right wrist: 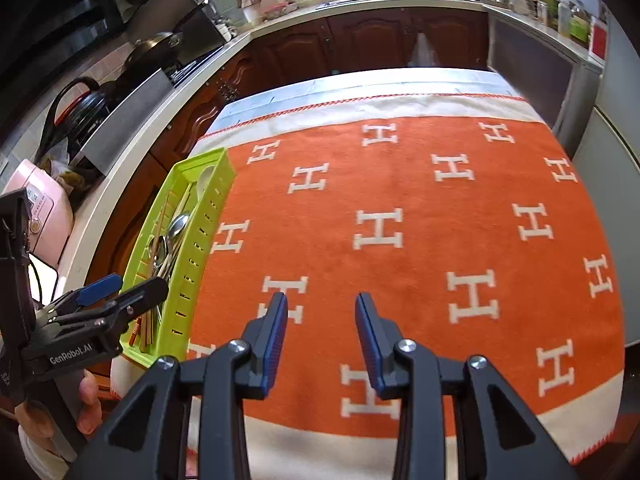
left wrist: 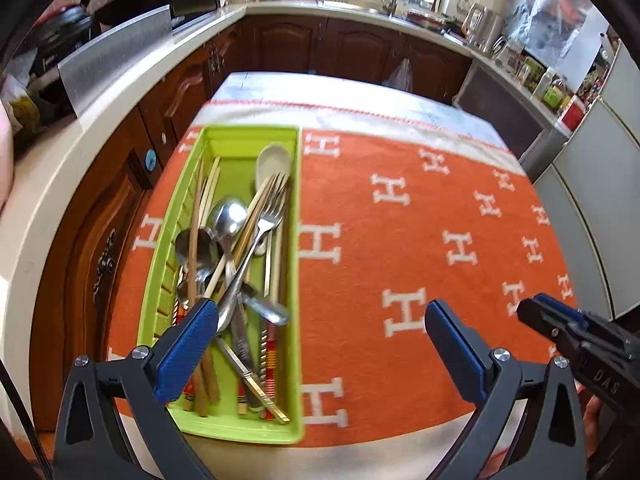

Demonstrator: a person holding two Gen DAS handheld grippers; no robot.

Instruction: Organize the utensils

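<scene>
Lime-green plastic utensil tray (left wrist: 240,144) sits lower left in the left wrist view, its long axis running up-frame. Left gripper (left wrist: 320,320) jaws wide open, empty, straddling its right wall. Right gripper (right wrist: 321,316) jaws part-open, empty, over orange H-pattern desk cloth (right wrist: 420,200), farther off.

Left claw (left wrist: 320,316) spread wide, empty; right claw (right wrist: 322,300) partly parted, empty, both angled down.

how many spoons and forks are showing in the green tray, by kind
white ceramic spoon: 1
shiny metal spoons: 2 bowls showing
metal forks: 2
total: 5, all in the lime-green plastic tray
The wooden chopsticks are too tangled to count.
</scene>
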